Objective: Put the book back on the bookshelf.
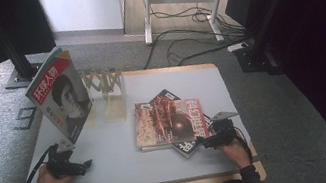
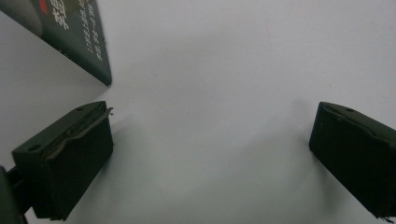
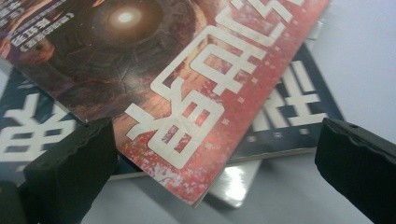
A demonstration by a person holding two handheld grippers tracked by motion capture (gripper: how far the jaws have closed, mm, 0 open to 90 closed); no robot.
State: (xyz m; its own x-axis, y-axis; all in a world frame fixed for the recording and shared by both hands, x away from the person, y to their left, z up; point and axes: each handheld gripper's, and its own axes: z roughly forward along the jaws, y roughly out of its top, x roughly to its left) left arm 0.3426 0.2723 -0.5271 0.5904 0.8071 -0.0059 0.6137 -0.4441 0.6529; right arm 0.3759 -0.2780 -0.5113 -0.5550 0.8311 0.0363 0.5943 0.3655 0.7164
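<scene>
At the far left of the table (image 1: 128, 166), one magazine (image 1: 61, 93) is standing upright and tilted, its cover with a portrait facing the near side, leaning at the left end of the wooden rack (image 1: 105, 87). Whether it is sitting in a slot or only resting against the rack cannot be told from the high view. That magazine looks like the part of the job already done, judging by how it is standing.

Just near it, the left gripper (image 1: 82, 165) is resting low over bare tabletop, its jaws spread wide with nothing between them. In the left gripper view the corner of the standing magazine (image 2: 70, 37) is showing up and to the left of the left gripper (image 2: 210, 140), apart from the jaws, so it is released.

In the middle-right of the table the pile (image 1: 169, 123) is lying flat: a red-covered magazine (image 1: 166, 121) on top, a dark one (image 1: 185, 144) askew beneath it, and the pale edge of what may be a third under those. These are what is left to move to the rack.

At the near right, the right gripper (image 1: 210, 140) is pointing at the near-right corner of the pile. In the right gripper view its jaws are gaping on either side of the red magazine's corner (image 3: 187, 107), the right gripper (image 3: 212, 163) not yet closing on anything, with the dark magazine (image 3: 289, 112) peeking out below.

So the work is appearing roughly a third along: one magazine up, at least two lying, and the next pick being lined up but not gripped.
</scene>
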